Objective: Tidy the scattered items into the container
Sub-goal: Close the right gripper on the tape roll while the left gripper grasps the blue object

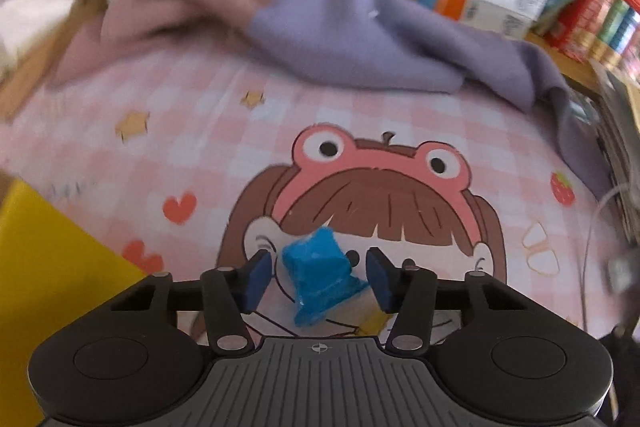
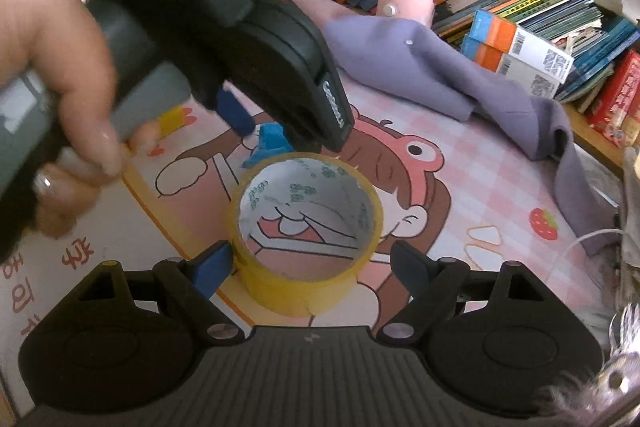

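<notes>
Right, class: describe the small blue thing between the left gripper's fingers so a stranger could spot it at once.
Find the pink checked mat with the cartoon girl in a frog hat. On her face lies a small blue wrapped block, between the left gripper pads. It is solid and blue; the tape roll nearby is a yellow ring.

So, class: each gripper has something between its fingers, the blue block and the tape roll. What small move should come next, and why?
Probably close both. The left gripper straddles the blue block with gaps at both pads. The right gripper brackets the tape roll: its left pad is at the roll, its right pad clear. Neither yet grips, so neither thing can be lifted.
</notes>
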The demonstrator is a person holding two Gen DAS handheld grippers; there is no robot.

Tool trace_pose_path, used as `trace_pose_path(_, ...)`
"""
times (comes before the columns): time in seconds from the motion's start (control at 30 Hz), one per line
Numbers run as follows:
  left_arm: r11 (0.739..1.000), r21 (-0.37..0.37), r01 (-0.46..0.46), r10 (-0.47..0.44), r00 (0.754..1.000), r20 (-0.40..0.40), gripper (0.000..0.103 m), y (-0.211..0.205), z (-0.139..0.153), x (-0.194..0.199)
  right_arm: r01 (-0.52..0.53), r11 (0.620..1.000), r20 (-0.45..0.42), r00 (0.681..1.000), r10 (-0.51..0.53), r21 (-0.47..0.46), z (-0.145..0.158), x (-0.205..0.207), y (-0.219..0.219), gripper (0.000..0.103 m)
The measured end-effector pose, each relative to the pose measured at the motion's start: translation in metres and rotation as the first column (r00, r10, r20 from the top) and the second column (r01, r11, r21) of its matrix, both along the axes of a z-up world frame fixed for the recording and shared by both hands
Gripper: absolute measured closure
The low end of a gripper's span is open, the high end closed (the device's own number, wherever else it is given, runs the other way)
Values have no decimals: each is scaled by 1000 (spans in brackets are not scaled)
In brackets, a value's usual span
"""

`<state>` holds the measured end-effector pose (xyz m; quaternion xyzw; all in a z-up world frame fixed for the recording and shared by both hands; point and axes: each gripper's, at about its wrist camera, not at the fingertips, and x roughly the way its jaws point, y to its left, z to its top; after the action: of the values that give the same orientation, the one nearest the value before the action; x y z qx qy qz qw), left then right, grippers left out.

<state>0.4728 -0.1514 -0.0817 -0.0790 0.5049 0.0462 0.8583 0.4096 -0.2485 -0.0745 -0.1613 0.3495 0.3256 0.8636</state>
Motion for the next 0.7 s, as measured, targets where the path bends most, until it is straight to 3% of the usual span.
trace_pose_path(0.37, 999, 41, 5, -5, 1000, 7, 70, -2, 3, 2, 13, 999, -47, 999, -11, 39, -13, 16, 6, 19)
trace_pose_path(0.53, 999, 29, 28, -28, 1000, -1, 72, -1, 4, -1, 20, 999, -53, 998, -18, 38, -15, 14, 6, 22)
trace_pose_path(0.7, 998, 14, 60, -60, 997, 40, 72, -2, 20, -15, 27, 999, -29, 999, -26, 33, -9, 8, -2, 22)
